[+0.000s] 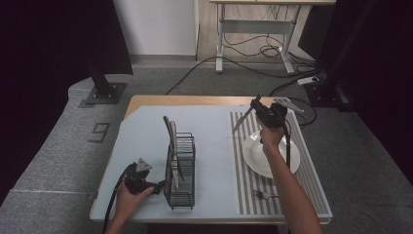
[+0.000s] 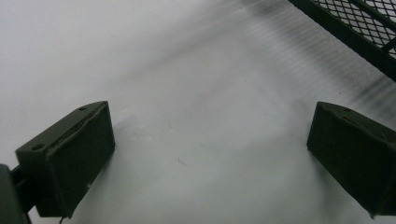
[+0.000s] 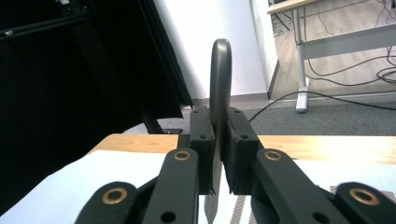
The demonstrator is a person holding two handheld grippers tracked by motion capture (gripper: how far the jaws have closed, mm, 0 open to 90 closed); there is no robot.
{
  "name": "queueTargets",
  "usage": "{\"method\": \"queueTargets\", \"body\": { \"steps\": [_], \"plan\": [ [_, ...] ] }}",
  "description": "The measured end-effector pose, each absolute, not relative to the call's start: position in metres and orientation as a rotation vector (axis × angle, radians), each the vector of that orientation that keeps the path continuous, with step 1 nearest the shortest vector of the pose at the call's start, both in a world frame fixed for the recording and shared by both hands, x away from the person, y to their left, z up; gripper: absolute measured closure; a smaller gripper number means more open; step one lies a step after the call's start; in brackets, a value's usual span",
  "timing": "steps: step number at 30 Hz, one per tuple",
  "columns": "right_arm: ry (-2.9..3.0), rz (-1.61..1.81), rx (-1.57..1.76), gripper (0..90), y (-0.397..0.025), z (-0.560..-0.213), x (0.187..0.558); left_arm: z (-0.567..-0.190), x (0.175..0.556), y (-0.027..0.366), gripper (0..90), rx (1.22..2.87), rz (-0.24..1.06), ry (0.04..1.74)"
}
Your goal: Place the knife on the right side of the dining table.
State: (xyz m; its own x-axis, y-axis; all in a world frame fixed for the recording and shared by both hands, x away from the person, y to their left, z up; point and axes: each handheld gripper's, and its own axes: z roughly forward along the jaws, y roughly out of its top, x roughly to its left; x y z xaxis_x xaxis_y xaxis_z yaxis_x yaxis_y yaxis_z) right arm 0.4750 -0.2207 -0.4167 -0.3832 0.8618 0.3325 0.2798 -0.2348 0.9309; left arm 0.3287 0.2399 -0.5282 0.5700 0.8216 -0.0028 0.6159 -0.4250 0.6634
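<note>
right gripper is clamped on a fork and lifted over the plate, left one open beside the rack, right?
Not quite: the right gripper is clamped on a knife, not a fork; the right gripper view shows it. The fork lies on the striped mat. The rest holds: it is over the plate, and the left gripper is open beside the rack.

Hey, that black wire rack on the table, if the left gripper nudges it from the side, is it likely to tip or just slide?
The wire rack looks tall for its narrow base, so a high push would probably tip it; a low one likelier slides it. The utensils leaning inside rise above its rim, likely making it top-heavy. The cloth beneath looks smooth. The left gripper sits open beside its base.
</note>
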Motion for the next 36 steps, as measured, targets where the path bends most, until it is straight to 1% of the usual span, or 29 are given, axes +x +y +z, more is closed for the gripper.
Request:
{"method": "queueTargets", "body": {
  "steps": [16, 21, 36],
  "plan": [
    [1.449, 1.678, 1.437, 83.3, -0.236, -0.424, 0.499, -0.528, 0.329, 0.24, 0.2, 2.182, 0.431, 1.143],
    [1.412, 1.679, 1.468, 83.3, -0.24, -0.431, 0.507, -0.528, 0.329, 0.24, 0.2, 2.182, 0.431, 1.143],
    [1.413, 1.617, 1.499, 81.1, -0.248, -0.441, 0.511, -0.528, 0.329, 0.24, 0.2, 2.183, 0.432, 1.143]
  ]
}}
